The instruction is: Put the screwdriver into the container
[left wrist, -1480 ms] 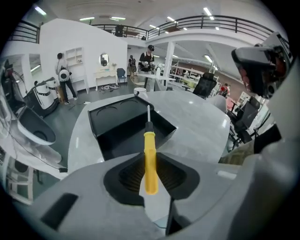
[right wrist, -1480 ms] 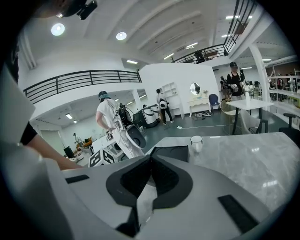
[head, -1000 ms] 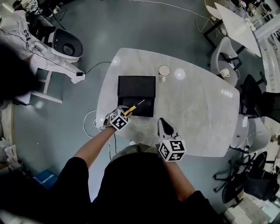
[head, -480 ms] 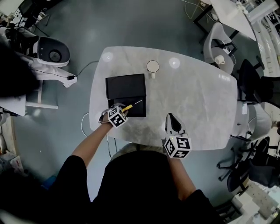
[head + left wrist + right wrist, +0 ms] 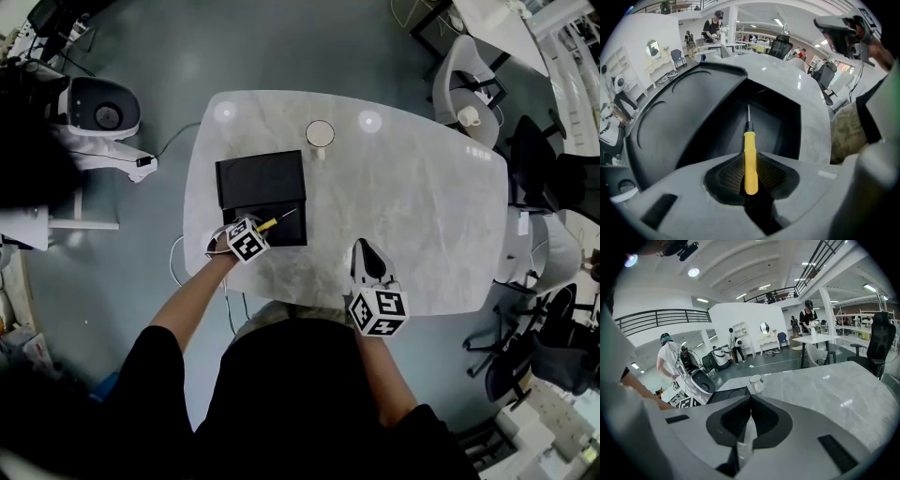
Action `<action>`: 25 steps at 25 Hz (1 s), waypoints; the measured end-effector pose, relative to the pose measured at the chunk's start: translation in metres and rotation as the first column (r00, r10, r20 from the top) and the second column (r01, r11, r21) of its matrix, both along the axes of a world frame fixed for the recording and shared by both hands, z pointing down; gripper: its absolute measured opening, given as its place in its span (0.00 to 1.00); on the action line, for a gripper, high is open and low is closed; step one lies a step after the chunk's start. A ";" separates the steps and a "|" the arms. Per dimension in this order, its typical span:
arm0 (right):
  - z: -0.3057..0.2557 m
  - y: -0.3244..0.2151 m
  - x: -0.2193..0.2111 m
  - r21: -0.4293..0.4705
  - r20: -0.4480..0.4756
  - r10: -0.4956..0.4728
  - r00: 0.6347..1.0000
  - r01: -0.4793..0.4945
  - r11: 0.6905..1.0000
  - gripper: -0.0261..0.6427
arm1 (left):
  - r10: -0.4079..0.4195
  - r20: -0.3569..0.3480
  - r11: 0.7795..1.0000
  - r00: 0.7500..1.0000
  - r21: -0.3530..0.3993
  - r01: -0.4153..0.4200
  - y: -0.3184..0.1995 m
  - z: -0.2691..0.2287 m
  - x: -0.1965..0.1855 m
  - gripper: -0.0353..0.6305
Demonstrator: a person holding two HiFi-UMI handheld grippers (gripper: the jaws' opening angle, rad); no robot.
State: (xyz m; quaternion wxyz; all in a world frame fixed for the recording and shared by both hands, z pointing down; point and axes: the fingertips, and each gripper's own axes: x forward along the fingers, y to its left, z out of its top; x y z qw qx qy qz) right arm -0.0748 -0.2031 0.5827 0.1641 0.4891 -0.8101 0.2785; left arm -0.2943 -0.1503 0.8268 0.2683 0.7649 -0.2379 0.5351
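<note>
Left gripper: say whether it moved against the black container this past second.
Yes, slightly: the left gripper, holding the screwdriver, has edged farther in over the container's near-left corner.

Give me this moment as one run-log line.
left gripper: shut on screwdriver | screwdriver: tip over container, not released | right gripper: shut, empty, above table
</note>
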 end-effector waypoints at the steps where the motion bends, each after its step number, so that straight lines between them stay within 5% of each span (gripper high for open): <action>1: 0.001 0.000 0.000 -0.002 0.000 -0.002 1.000 0.002 1.000 0.06 | -0.005 -0.002 1.000 1.000 -0.002 0.005 0.000 0.001 -0.001 0.18; 10: 0.002 -0.003 -0.002 -0.004 0.003 -0.015 1.000 0.015 1.000 0.06 | -0.034 -0.029 0.999 0.999 0.007 0.034 -0.003 0.003 0.002 0.19; 17: 0.004 0.005 0.000 -0.010 0.005 -0.009 1.000 0.009 1.000 0.06 | -0.081 -0.059 0.996 0.995 0.020 0.082 -0.003 0.001 0.005 0.34; 25: -0.013 0.014 -0.008 0.049 0.017 -0.048 0.999 0.047 0.998 0.06 | -0.164 -0.184 0.963 0.969 0.182 0.197 -0.017 -0.056 0.006 0.37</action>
